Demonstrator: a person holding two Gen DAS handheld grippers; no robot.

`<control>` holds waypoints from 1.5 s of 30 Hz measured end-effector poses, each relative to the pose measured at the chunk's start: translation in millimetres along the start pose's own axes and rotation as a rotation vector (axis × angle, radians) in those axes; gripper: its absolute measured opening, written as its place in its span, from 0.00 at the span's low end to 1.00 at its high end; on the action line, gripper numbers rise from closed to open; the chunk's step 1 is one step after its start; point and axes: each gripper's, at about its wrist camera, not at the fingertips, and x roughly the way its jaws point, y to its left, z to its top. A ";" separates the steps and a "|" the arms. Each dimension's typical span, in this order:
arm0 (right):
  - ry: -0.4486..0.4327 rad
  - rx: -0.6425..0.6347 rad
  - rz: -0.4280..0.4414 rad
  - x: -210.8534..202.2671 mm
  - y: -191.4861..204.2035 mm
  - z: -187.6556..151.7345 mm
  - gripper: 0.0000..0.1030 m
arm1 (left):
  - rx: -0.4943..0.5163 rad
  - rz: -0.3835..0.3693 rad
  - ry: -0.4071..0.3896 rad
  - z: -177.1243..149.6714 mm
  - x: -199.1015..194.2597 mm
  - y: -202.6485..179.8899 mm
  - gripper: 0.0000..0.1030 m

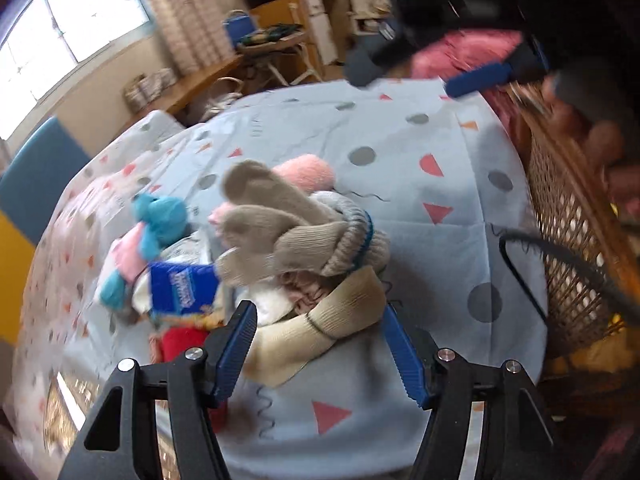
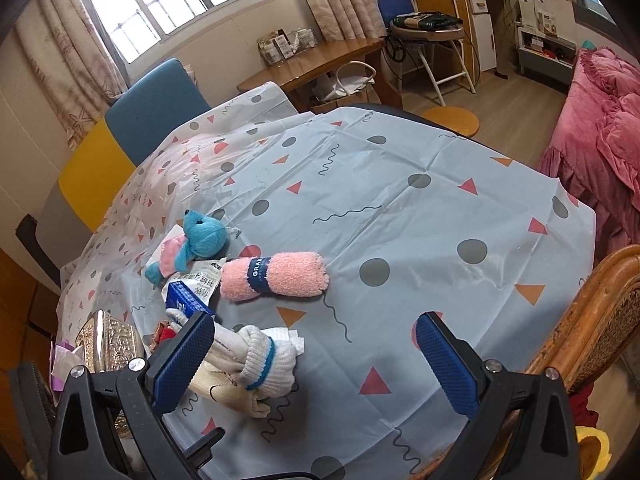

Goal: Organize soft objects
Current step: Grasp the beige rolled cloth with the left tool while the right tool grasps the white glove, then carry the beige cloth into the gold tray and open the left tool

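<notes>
The left gripper [image 1: 320, 344] points steeply down at a heap of soft things on the patterned tablecloth [image 1: 420, 200]. Its two blue pads stand partly apart, and the cream sock [image 1: 320, 332] lies in the gap between them; whether either pad presses on it cannot be told, so no firm hold shows. Just beyond the fingertips sits the knitted glove [image 1: 288, 228], its beige fingers splayed toward the far side, with the pink towel roll [image 1: 308, 174] behind it. Off the left finger lie a blue packet [image 1: 180, 284], the blue plush toy [image 1: 160, 220] and something red [image 1: 180, 342]. To the right of the right finger stands a wicker basket [image 1: 568, 248], and a person's hand [image 1: 592, 136] shows blurred above it.

The right gripper [image 2: 316, 354] also tilts downward, its jaws spread wide with nothing held. In its view the glove [image 2: 260, 360] and sock [image 2: 224, 390] lie just inside the left finger [image 2: 180, 356], partly hidden by it, while bare cloth fills the rest of the gap. The towel roll [image 2: 276, 276] and the plush toy [image 2: 200, 240] lie farther out, beyond the left fingertip.
</notes>
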 end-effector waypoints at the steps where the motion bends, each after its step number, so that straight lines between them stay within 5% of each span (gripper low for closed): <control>1: 0.004 0.001 0.000 1.5 -1.1 1.2 1.00 | 0.016 -0.001 0.014 1.1 9.7 0.4 0.55; 4: 0.027 0.014 0.006 7.5 -3.6 5.5 1.00 | 0.005 -0.008 0.026 -4.1 14.5 2.2 0.29; 7: 0.067 0.003 0.047 13.2 0.4 8.3 0.99 | -0.112 -0.045 -0.005 -13.2 1.0 12.4 0.18; 11: 0.184 -0.083 0.143 30.8 22.7 7.1 0.95 | -0.263 -0.078 -0.021 -33.9 -8.1 23.5 0.17; 14: 0.258 -0.166 0.122 51.0 43.9 4.4 0.95 | -0.377 -0.149 -0.024 -45.0 -16.0 30.9 0.16; 18: 0.363 -0.287 0.061 82.0 70.9 -4.8 0.92 | -0.391 -0.163 -0.014 -49.9 -20.7 23.3 0.17; 21: 0.433 -0.344 0.035 100.1 82.9 -14.2 0.56 | -0.356 -0.141 -0.005 -46.2 -20.5 16.3 0.18; 25: 0.482 -0.370 0.009 109.3 85.0 -25.1 0.52 | -0.353 -0.126 0.023 -43.4 -12.1 13.3 0.23; 32: 0.501 -0.302 0.023 111.9 72.3 -16.5 0.51 | -0.536 -0.175 -0.037 -58.7 -32.1 31.0 0.16; 35: 0.479 -0.332 0.017 106.4 76.9 -18.2 0.32 | -0.597 -0.195 -0.088 -62.3 -53.6 39.0 0.16; 38: 0.469 -0.349 0.010 103.0 79.2 -18.5 0.31 | -0.647 -0.185 -0.148 -58.6 -77.3 53.8 0.16; 45: 0.458 -0.360 0.012 101.7 82.8 -20.9 0.31 | -0.817 -0.051 -0.266 -53.3 -132.1 139.8 0.16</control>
